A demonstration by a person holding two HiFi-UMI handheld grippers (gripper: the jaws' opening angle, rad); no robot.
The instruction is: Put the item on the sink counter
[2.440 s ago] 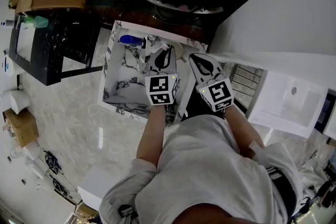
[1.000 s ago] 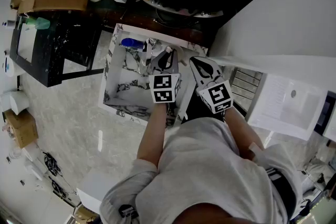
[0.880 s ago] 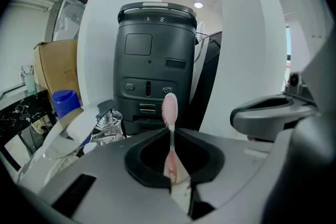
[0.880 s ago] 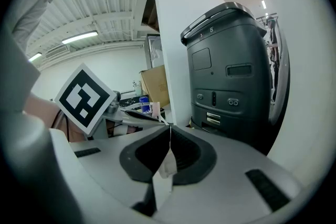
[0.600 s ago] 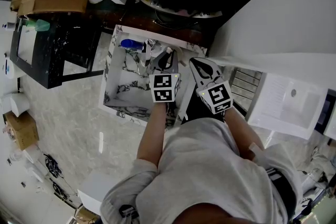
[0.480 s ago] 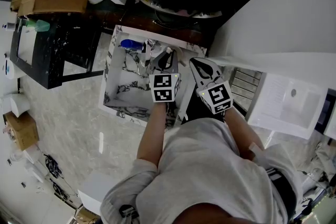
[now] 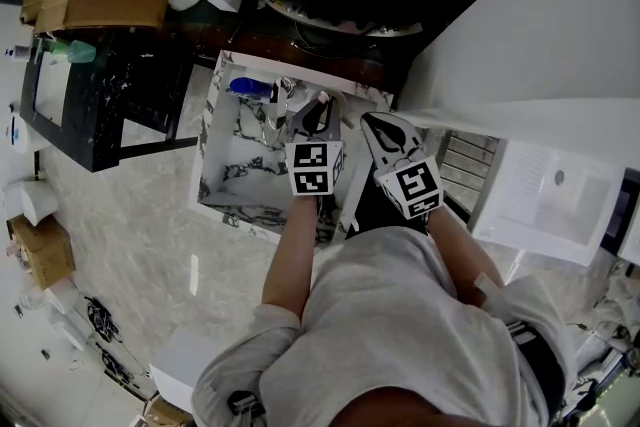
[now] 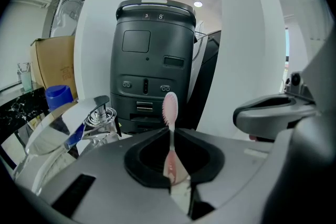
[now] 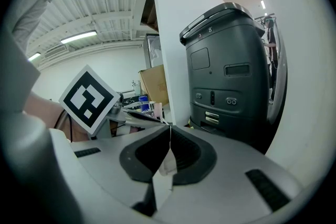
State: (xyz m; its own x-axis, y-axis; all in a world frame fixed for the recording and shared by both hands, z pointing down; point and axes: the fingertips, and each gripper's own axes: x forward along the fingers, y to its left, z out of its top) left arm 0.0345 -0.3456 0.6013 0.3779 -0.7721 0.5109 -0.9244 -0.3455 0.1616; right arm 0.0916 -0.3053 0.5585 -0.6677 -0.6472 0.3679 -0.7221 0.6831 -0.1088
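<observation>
Looking steeply down, the head view places both tools over the marble sink worktop (image 7: 232, 165). The left hand-held gripper (image 7: 318, 107) is above the worktop's right part. The right hand-held gripper (image 7: 375, 120) is just beside it, at the worktop's right edge. This view does not resolve what either pair of jaws holds.

The left gripper view supplies the detail. The left hand-held gripper is clenched on the handle of a pink toothbrush (image 8: 169, 110). The toothbrush stands upright, with its bristle head above the jaw tips. To the left are a blue container (image 8: 59, 97) and a chrome faucet (image 8: 100, 115). A dark grey machine (image 8: 152, 60) stands behind the toothbrush.

The right gripper view shows the left hand-held gripper from the side at the left. The right hand-held gripper's own jaws are pressed together with nothing between them. The same machine is at the right.

The jaws cover the middle of the toothbrush handle. In the head view the toothbrush is too small to identify.
</observation>
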